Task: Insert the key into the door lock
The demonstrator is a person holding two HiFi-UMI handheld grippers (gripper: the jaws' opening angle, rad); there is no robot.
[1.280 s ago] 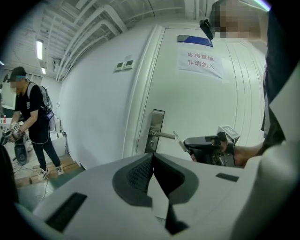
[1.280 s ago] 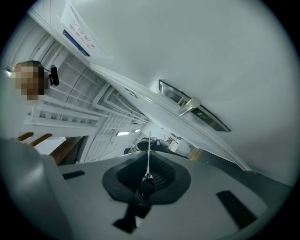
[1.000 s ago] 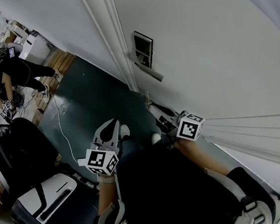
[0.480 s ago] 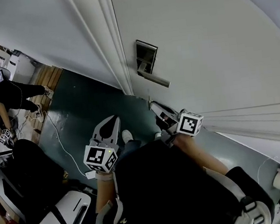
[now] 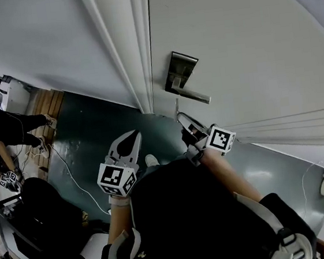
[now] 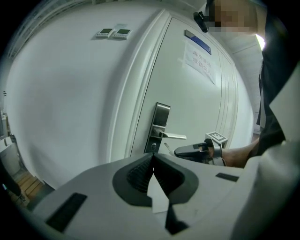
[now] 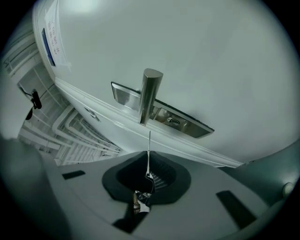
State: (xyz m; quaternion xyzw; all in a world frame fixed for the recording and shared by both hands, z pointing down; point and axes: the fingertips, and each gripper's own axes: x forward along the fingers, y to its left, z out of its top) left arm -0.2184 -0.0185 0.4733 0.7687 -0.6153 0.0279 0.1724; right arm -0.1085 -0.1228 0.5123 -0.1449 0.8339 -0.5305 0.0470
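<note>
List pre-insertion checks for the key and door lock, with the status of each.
1. Key held: ok. The right gripper is shut on the key, with the blade sticking out forward.
2. Keyhole exposed: ok. The keyhole shows on the lock plate, and nothing covers it.
3. Blade lined up with keyhole: not ok. In the right gripper view the tip points below the lever handle, to one side of the keyhole.
4. Blade rotation matches the slot: cannot tell. The slot is too small to read.
5. Left gripper out of the way: ok. The left gripper is shut and empty, and held back from the door.
</note>
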